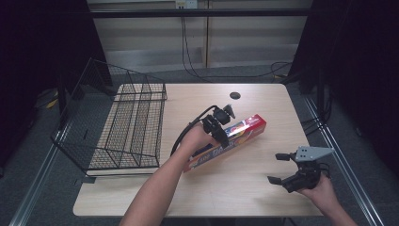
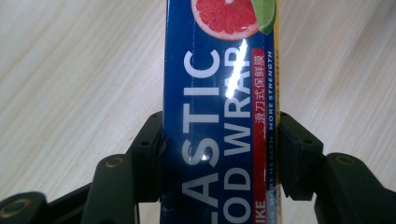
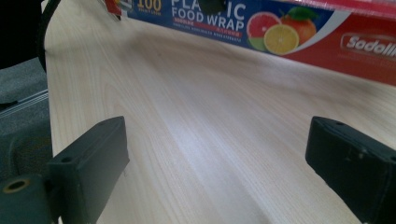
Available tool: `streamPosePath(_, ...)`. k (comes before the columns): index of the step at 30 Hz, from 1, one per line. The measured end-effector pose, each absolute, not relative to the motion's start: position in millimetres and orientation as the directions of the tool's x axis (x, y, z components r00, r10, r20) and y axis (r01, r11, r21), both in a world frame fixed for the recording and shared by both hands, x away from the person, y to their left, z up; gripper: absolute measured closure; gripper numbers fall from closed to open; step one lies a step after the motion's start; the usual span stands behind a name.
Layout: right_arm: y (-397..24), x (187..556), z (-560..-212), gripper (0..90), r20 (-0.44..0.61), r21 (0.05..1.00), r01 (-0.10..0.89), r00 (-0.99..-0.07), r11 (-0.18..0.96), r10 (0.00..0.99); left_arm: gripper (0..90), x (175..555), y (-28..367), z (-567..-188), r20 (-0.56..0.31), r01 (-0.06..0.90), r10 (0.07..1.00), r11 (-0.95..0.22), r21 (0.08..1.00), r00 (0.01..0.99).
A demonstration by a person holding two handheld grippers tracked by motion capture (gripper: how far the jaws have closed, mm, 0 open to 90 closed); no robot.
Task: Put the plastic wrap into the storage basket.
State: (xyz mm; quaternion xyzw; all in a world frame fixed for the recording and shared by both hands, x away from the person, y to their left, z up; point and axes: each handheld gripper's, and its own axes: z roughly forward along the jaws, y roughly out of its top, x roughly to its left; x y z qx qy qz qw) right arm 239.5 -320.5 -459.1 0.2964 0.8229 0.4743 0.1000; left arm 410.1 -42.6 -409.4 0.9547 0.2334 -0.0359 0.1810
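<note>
You see a long cardboard box of plastic food wrap (image 1: 229, 138), deep blue with white lettering, a red end and printed citrus slices in pink, yellow and orange. The surface (image 1: 263, 193) is pale wood grain. Your black hand-held gripper (image 1: 281, 168) carries a grey plate. The black wire basket (image 1: 123, 123) is a fine mesh grid.
</note>
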Motion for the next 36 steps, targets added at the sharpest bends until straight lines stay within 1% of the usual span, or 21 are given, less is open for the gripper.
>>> streamPosePath(11,-320.6,239.3,-458.5,5.2,0.118,0.843,0.392,-0.804,0.369,0.583,44.5,416.7,-16.0,-375.2,-0.151,0.509,0.488,-0.791,0.338,0.859)
streamPosePath(13,-320.2,239.6,-458.8,5.2,0.119,0.842,0.394,-0.802,0.369,0.585,44.6,416.2,-13.0,-370.0,-0.149,0.523,0.505,-0.776,0.352,0.850)
streamPosePath(21,-319.6,239.4,-458.5,5.1,0.118,0.842,0.394,-0.802,0.370,0.585,44.5,417.2,1.1,-346.5,-0.146,0.538,0.524,-0.762,0.359,0.839)
streamPosePath(23,-319.4,239.4,-458.6,5.1,0.122,0.841,0.396,-0.803,0.369,0.584,44.5,416.7,3.6,-342.4,-0.148,0.560,0.548,-0.743,0.366,0.823)
streamPosePath(24,-319.2,239.5,-458.7,4.8,0.121,0.842,0.394,-0.804,0.369,0.583,44.5,417.7,5.1,-340.5,-0.147,0.554,0.540,-0.752,0.357,0.829)
streamPosePath(25,-319.2,239.5,-458.5,4.8,0.121,0.842,0.394,-0.804,0.369,0.583,44.5,417.0,5.9,-339.3,-0.154,0.568,0.554,-0.740,0.360,0.818)
streamPosePath(28,-318.8,239.7,-458.6,4.7,0.116,0.844,0.387,-0.808,0.372,0.578,44.5,418.7,11.0,-332.6,-0.141,0.566,0.556,-0.746,0.350,0.819)
streamPosePath(29,-318.7,239.9,-458.7,4.6,0.117,0.843,0.387,-0.809,0.373,0.576,44.5,418.3,12.0,-330.7,-0.148,0.581,0.570,-0.733,0.354,0.808)
streamPosePath(32,-319.0,240.4,-458.6,4.5,0.115,0.846,0.386,-0.806,0.369,0.580,44.5,419.2,15.8,-325.6,-0.137,0.581,0.574,-0.731,0.357,0.807)
streamPosePath(36,-319.1,240.7,-458.6,4.5,0.120,0.846,0.388,-0.807,0.366,0.578,44.5,419.7,23.1,-318.8,-0.142,0.589,0.581,-0.726,0.356,0.802)
